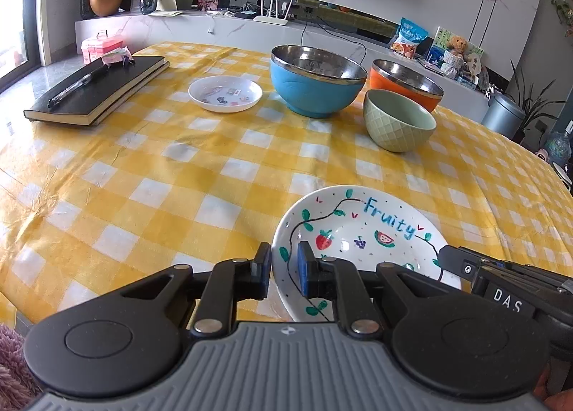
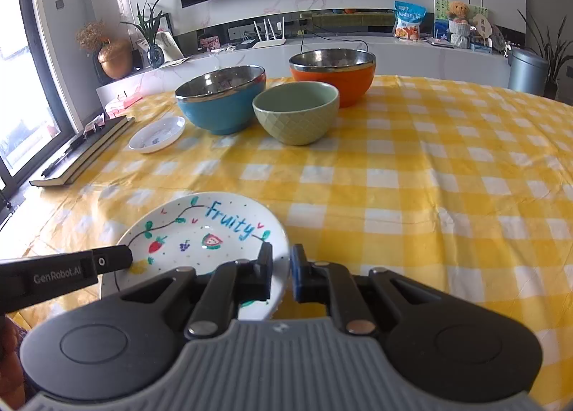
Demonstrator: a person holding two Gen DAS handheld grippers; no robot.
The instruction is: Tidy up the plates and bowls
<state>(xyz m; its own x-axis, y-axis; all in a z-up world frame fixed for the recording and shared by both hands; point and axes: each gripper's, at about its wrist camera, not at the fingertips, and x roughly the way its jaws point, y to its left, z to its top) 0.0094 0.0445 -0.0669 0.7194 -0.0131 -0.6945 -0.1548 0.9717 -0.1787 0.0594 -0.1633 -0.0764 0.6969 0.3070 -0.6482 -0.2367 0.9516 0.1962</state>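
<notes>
A white plate (image 1: 361,232) (image 2: 200,228) painted with fruit and the word "Fruity" sits low near the table's front edge. My left gripper (image 1: 283,271) is shut on its left rim, one pad outside and one inside the dish. My right gripper (image 2: 281,273) is closed on the opposite rim, its pads tight against the edge. Each gripper's finger shows in the other view, over the plate's far side. Farther back stand a blue steel-lined bowl (image 1: 317,80) (image 2: 222,103), an orange one (image 1: 406,83) (image 2: 335,74), a green ceramic bowl (image 1: 399,121) (image 2: 297,112) and a small white saucer (image 1: 225,93) (image 2: 157,134).
A yellow checked cloth (image 1: 161,174) (image 2: 429,178) covers the table. A black notebook (image 1: 100,88) (image 2: 84,151) with a pen on it lies at the back left, and a pink box (image 1: 102,46) stands behind it. A low cabinet with a router and vases runs beyond the table.
</notes>
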